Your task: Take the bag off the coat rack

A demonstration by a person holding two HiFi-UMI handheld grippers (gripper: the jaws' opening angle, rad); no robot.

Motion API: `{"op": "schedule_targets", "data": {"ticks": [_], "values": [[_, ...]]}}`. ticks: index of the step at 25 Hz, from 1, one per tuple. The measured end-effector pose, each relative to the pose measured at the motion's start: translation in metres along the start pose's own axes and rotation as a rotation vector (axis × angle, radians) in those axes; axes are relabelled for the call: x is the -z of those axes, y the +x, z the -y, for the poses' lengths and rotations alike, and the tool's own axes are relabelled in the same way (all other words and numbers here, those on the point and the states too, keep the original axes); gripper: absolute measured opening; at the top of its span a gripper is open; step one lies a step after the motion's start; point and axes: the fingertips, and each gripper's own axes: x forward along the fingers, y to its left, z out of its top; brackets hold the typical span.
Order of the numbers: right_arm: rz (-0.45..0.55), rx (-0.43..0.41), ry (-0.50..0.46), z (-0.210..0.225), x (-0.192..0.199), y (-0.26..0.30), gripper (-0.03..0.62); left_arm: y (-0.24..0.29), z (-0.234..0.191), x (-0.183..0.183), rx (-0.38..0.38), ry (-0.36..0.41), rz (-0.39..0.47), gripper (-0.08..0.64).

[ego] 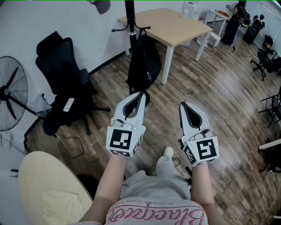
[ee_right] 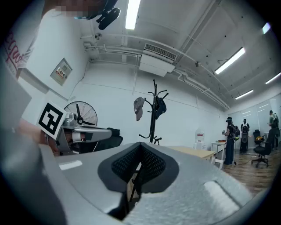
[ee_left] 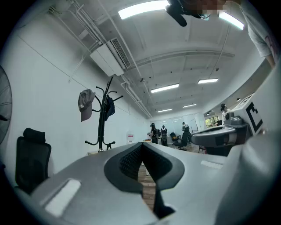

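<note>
A black bag hangs low on the black coat rack by the wall, just left of a wooden table. A grey cap hangs higher on the rack. My left gripper and right gripper are held side by side in front of me, well short of the bag, both shut and empty. In the left gripper view the coat rack and the cap stand beyond the closed jaws. The right gripper view shows the coat rack too; the bag is mostly hidden behind the jaws there.
A black office chair stands left of the rack, and a floor fan is at the far left. The wooden table is right of the rack. A pale round seat is at my lower left. Several people stand far off.
</note>
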Motion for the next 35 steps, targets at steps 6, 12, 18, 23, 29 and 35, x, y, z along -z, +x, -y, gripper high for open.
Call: {"op": "schedule_targets", "data": {"ticks": [6, 12, 18, 23, 29, 35], "values": [[-0.008, -0.014, 0.008, 0.039, 0.011, 0.034, 0.0, 0.05, -0.009, 0.013, -0.014, -0.003, -0.019, 0.015], [0.011, -0.05, 0.055, 0.093, 0.019, 0.073, 0.0, 0.112, -0.014, 0.022, -0.049, -0.001, -0.03, 0.015], [-0.003, -0.122, 0.046, 0.141, 0.029, 0.098, 0.002, 0.165, -0.009, 0.027, -0.103, -0.006, -0.029, 0.015], [-0.002, -0.157, 0.04, 0.162, 0.039, 0.117, 0.002, 0.187, -0.008, 0.033, -0.14, 0.007, -0.036, 0.015], [-0.007, -0.182, 0.037, 0.17, 0.046, 0.133, 0.002, 0.2, -0.012, 0.041, -0.163, 0.018, -0.054, 0.015], [-0.022, -0.182, 0.042, 0.18, 0.057, 0.157, 0.002, 0.218, -0.026, 0.053, -0.173, 0.043, -0.072, 0.015]]}}
